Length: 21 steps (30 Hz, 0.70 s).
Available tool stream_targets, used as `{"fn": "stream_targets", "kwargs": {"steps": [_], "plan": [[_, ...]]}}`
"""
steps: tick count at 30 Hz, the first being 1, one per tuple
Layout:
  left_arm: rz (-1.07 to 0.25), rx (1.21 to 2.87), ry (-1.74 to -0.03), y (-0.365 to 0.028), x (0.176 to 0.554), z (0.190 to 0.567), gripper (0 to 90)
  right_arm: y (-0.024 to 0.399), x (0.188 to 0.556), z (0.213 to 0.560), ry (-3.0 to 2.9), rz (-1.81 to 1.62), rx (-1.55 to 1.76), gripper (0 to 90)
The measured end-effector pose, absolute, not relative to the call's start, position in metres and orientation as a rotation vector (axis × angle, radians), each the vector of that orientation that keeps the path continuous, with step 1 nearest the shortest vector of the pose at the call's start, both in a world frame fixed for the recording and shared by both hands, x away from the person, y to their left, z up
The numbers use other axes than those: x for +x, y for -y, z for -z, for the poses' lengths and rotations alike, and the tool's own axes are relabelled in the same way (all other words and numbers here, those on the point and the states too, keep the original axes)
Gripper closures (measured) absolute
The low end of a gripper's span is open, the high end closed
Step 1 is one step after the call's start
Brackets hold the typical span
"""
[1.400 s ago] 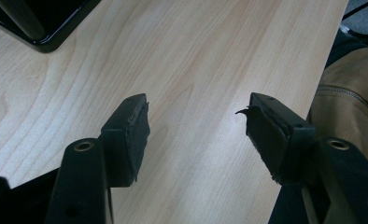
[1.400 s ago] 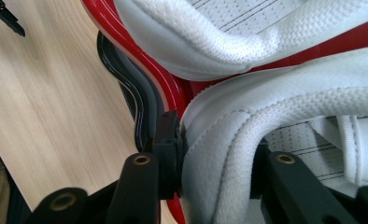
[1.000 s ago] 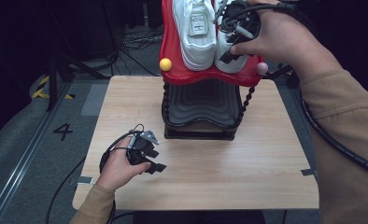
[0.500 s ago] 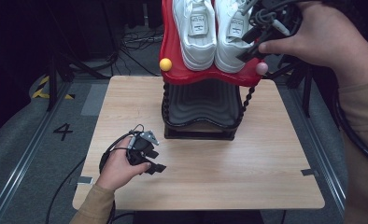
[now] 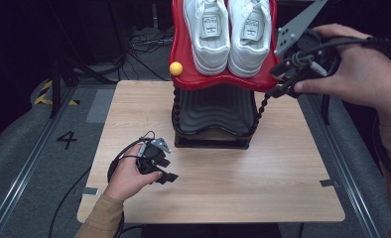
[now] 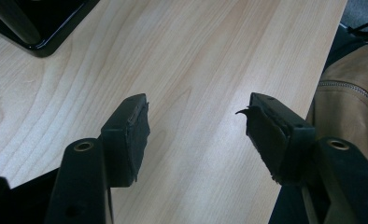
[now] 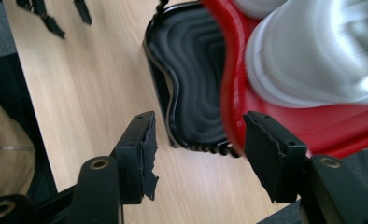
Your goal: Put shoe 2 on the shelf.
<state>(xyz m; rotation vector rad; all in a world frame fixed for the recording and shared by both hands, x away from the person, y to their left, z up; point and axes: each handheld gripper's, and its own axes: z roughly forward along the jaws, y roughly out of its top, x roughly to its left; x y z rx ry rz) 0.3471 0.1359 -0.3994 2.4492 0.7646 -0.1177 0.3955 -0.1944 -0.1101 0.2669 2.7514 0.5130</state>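
We saw the rack (image 5: 213, 116) at the surface's (image 5: 263, 183) far middle. Two shoes (image 5: 228, 34) sat side by side on its top tray (image 5: 183, 74). The left gripper (image 5: 166, 173) rested before the rack to its left; the right gripper (image 5: 278, 87) hung just right of the tray.

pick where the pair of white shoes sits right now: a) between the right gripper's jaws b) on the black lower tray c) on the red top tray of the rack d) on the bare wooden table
c, the white shoes rest side by side on the red top tray, above the black lower tray, and the right gripper beside them has nothing between its open jaws.
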Motion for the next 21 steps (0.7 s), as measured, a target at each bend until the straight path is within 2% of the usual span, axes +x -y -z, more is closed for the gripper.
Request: {"fn": "stream_targets", "kwargs": {"steps": [3,18,21], "plan": [[0.113,2.451,-0.764,-0.136,0.348,0.399,39.8,0.198,0.393,0.121,-2.767,-0.516,0.258,44.3],[0.124,2.474,-0.76,-0.13,0.349,0.404,39.7,0.216,0.39,0.254,-2.951,-0.498,0.232,43.1],[0.121,2.474,-0.767,-0.13,0.348,0.404,39.7,0.218,0.391,0.267,-2.973,-0.498,0.248,42.3]]}}
